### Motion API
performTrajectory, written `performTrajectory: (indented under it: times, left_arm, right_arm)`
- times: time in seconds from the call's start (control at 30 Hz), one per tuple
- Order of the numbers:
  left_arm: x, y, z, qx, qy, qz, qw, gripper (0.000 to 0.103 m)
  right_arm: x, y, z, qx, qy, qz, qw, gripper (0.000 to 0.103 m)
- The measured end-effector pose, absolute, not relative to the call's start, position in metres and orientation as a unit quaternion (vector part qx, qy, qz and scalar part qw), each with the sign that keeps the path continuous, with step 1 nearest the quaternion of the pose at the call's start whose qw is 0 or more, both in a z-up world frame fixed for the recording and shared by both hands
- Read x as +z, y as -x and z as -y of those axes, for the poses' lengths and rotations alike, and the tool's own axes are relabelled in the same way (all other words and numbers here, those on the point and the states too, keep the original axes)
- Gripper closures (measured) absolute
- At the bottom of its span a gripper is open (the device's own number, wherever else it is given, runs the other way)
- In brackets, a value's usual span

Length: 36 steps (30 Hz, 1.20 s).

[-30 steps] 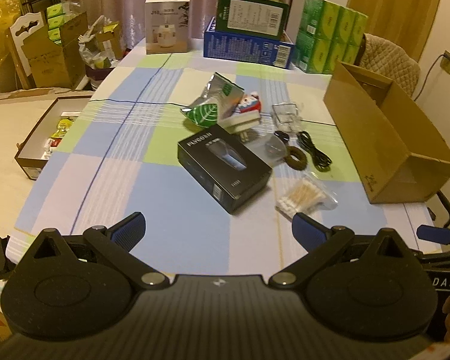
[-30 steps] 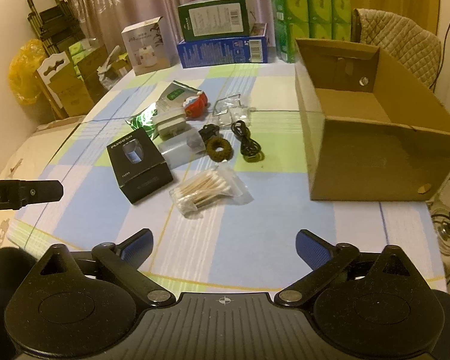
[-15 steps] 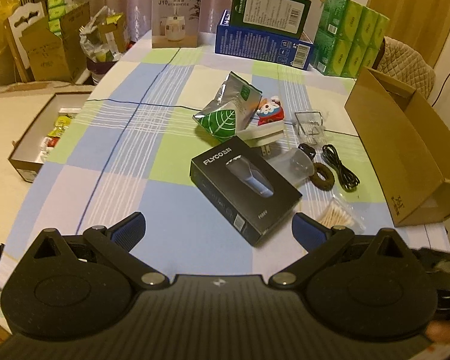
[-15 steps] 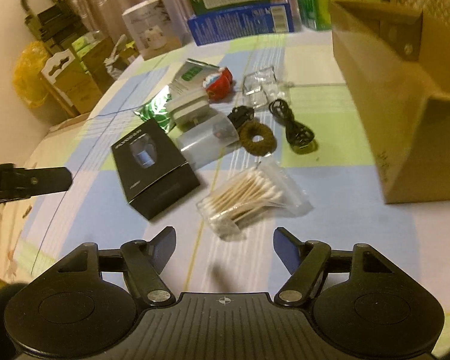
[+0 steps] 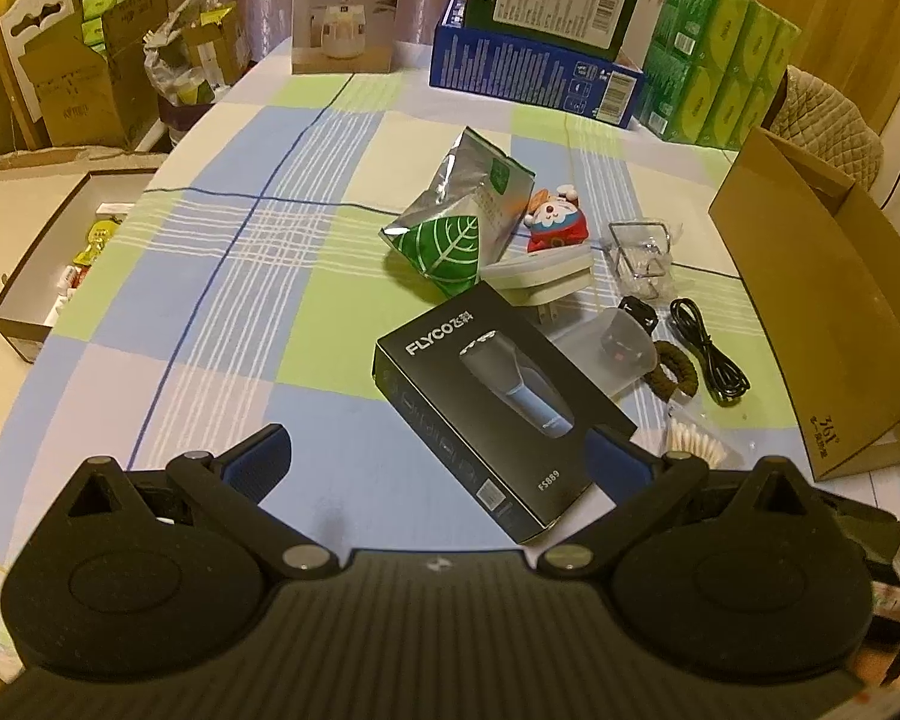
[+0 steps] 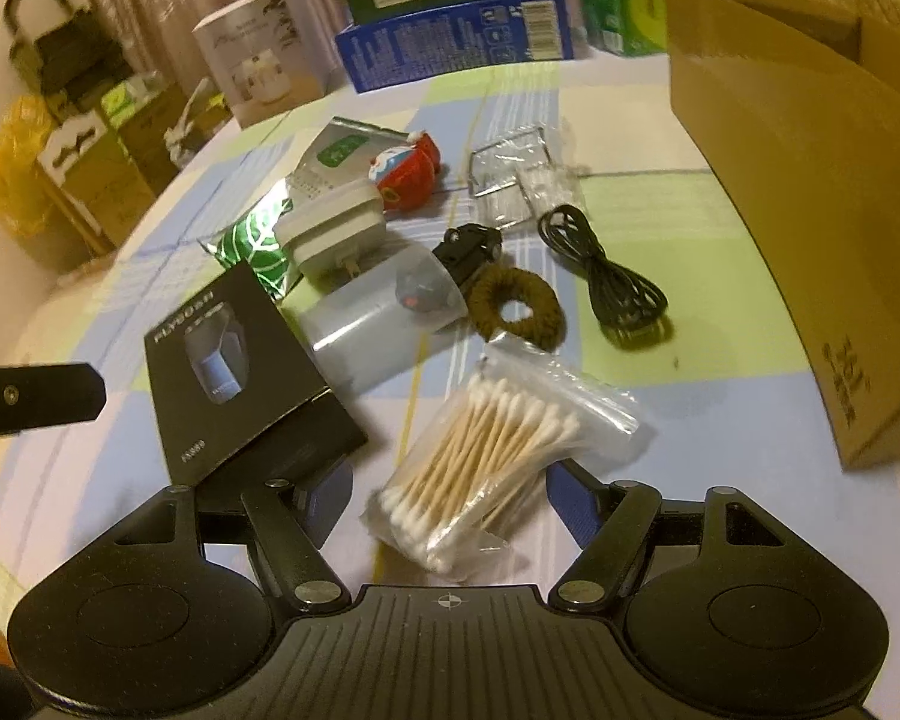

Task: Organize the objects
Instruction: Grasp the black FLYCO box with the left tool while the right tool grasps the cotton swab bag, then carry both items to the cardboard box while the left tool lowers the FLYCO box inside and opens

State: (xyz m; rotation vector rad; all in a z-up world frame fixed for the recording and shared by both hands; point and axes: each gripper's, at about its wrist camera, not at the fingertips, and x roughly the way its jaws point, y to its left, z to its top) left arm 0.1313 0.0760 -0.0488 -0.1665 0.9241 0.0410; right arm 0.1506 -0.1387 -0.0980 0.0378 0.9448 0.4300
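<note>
Both grippers low over the near edge of the table (image 5: 222, 312), checked blue/green cloth on it. Left gripper (image 5: 435, 459) spread wide, nothing between its fingers; the black shaver box (image 5: 498, 402) lies just ahead of it, near corner reaching in between the blue pads w/o touching either. Right gripper (image 6: 447, 492) also parted, straddling the bag of cotton swabs (image 6: 492, 444); can't tell if the pads touch the plastic. The bag sits just right of the box.

Behind them, mid-table: clear plastic cup (image 6: 384, 318) on its side, white plug adapter (image 6: 339, 231), foil leaf pouch (image 5: 459, 222), small red toy (image 5: 555, 219), brown hair tie (image 6: 516, 312), coiled black cable (image 6: 609, 282), clear wire-framed clip thing (image 6: 513, 174). Open cardboard box (image 5: 822, 312) at the right edge. Far edge: white humidifier box (image 5: 345, 6), blue carton (image 5: 534, 72) w/ a green one on top, green tissue packs (image 5: 720, 72).
</note>
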Motion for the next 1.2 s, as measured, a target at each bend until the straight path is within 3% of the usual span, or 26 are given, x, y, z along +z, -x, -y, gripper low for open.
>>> performTrajectory:
  times: [0.07,0.17,0.23,0.5,0.87,0.97,1.2]
  left_arm:
    - [-0.052,-0.134,-0.075,0.017,0.081,-0.451,0.889,0.001]
    - [-0.054,-0.135,-0.075,0.017,0.08,-0.453,0.888,0.001]
    - [-0.053,-0.135,-0.076,0.018,0.081,-0.453,0.888,0.001]
    - [-0.054,-0.136,-0.079,0.018,0.079,-0.463,0.882,0.001]
    - [-0.08,-0.166,-0.068,0.008,0.04,-0.495,0.868,0.001]
    - [-0.086,-0.18,-0.066,0.003,0.035,-0.5,0.865,0.015]
    - [-0.101,-0.195,-0.064,0.002,0.014,-0.525,0.851,0.022]
  right_arm:
    - [-0.099,-0.15,0.137,0.205,0.005,-0.446,0.871,0.062]
    - [-0.097,-0.153,0.143,0.224,0.015,-0.446,0.866,0.077]
    - [-0.094,-0.152,0.138,0.241,0.038,-0.438,0.865,0.081]
    - [-0.084,-0.123,0.118,0.392,0.09,-0.435,0.805,0.083]
    - [-0.09,-0.126,0.167,0.302,0.056,-0.456,0.835,0.083]
    - [-0.091,-0.127,0.173,0.294,0.052,-0.458,0.838,0.083]
    - [-0.091,-0.132,0.176,0.289,0.039,-0.455,0.841,0.083]
